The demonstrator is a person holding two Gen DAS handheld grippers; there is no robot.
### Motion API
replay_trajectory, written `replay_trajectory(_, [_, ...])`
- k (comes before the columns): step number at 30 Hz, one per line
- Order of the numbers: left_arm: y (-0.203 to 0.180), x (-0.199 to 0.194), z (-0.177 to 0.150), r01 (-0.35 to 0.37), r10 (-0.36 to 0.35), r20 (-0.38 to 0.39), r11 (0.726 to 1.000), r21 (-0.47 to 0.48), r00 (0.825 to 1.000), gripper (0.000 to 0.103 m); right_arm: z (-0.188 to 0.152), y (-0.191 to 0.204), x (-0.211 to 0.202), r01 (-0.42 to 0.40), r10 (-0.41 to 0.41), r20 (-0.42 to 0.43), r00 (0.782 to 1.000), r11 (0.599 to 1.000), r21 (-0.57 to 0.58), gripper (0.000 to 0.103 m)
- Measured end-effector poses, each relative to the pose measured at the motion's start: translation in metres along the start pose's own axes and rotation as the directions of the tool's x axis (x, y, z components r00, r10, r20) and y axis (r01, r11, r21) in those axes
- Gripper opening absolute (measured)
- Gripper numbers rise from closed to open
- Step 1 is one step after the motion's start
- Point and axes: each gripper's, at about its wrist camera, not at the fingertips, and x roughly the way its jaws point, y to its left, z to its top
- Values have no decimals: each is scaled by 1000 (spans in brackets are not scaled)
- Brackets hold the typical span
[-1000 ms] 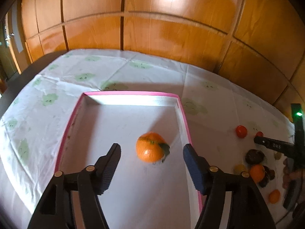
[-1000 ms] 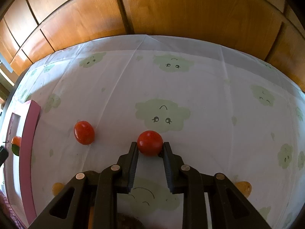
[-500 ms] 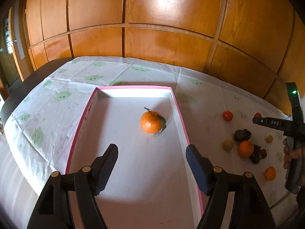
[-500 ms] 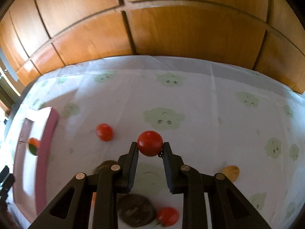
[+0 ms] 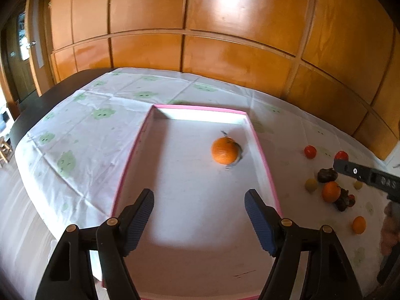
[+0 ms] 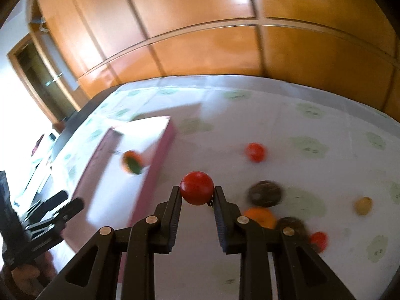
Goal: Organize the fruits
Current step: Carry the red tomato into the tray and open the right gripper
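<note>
Lifted red tomato (image 6: pixel 197 188) between fingers (image 6: pixel 175 206).

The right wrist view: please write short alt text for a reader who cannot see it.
The right gripper holds a red tomato above a white tablecloth. To its left is a pink tray with an orange inside; more fruit lies scattered at right.

Left gripper (image 5: pixel 199 203): pulled back from the orange (image 5: pixel 224 150), which now sits well ahead of the fingers, not between them; jaws a touch wider than before.
Orange: has rolled a little and settled near the right wall of the pink tray (image 5: pixel 264 155).
Right gripper (image 6: pixel 197 195): lifted off the cloth with the red tomato (image 6: pixel 197 184) and swung left toward the tray.
Right wrist view: tray and left gripper now loom large at left, all blurred.
</note>
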Motion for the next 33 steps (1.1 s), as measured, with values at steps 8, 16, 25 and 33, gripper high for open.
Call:
replay_trajectory(8, [20, -5, -4, -38, 39, 8, 998, -41, 999, 78, -9, 72, 27, -93, 86, -63, 994, 987, -127, 25])
replay_trajectory(16, [32, -8, -6, -60, 61, 13, 996, -61, 998, 80, -8, 113, 68, -63, 34, -128, 991, 972, -226, 26])
replay_trajectory(25, [34, -5, -9, -66, 66, 3, 996, -68, 998, 80, -4, 114, 84, -5, -30, -152, 988, 973, -229, 28])
replay_trajectory(33, [34, -6, -10, -67, 68, 6, 995, -67, 998, 80, -8, 113, 79, -10, -17, -131, 991, 979, -204, 28])
